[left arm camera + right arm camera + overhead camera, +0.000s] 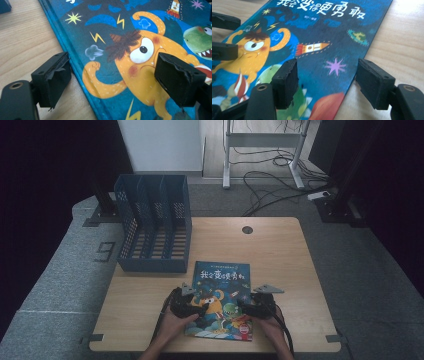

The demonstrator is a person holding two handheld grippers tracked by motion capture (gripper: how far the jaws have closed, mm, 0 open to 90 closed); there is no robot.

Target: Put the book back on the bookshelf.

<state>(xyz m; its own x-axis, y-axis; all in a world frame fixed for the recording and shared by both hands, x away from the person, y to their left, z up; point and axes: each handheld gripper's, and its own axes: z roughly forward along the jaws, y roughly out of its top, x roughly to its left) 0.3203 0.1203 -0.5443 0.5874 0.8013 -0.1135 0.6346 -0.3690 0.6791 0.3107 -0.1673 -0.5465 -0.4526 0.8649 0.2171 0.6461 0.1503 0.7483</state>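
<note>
We have the picture book [220, 297] lying flat at the table's [280, 265] near edge, long axis running away from us, with the left gripper [112, 77] straddling its left edge and the right gripper [327, 82] its right, both open and equally near

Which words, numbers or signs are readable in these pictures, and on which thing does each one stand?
"我会变得更勇敢": white title on the blue book cover.
"9": mark on the grey floor mat left of the table.
Small line above the title and small print under it: too blurred to read.
</note>
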